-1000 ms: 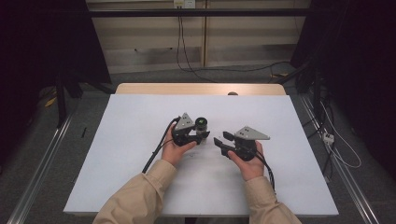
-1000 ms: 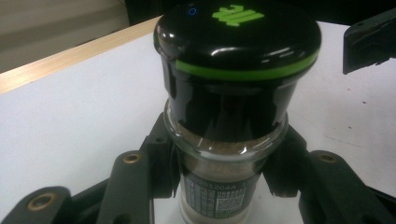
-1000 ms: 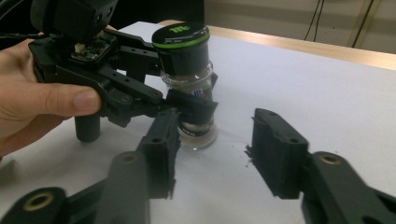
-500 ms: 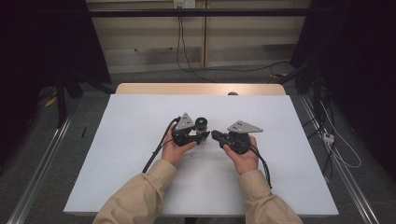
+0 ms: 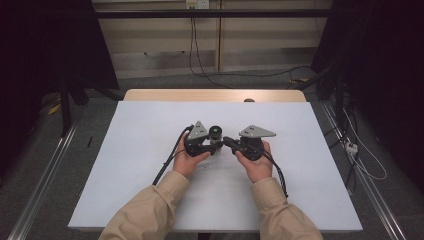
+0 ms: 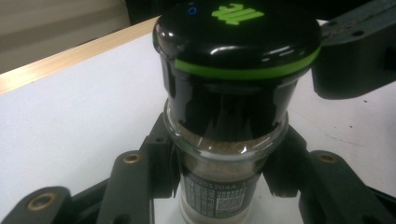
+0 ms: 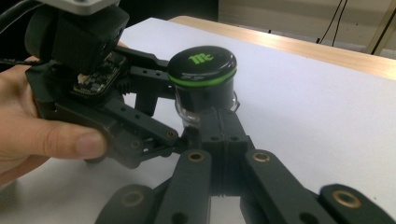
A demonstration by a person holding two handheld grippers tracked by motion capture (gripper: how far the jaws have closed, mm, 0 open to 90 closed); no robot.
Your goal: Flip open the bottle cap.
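Jar: we had one small spice jar, clear glass with a black cap and a green band, standing upright on the white table between our two hands.
Left gripper: our left gripper was clenched on the jar's glass body, one jaw on each side below the cap, as the left gripper view showed.
Right gripper: our right gripper had just been closing; its jaws lay pressed together with nothing between them, their tips right at the jar's near side under the cap. We could not tell whether they touched the glass.
Done: we judged that the jar was secured and steadied in the left grip.
Left to do: the cap sat fully on, so we judged any opening or lifting was not yet done, and the right gripper had no hold on it.
Count: one jar, one cap, two grippers, two hands, one table.
Contents: the jar looked partly filled with a pale brown powder.
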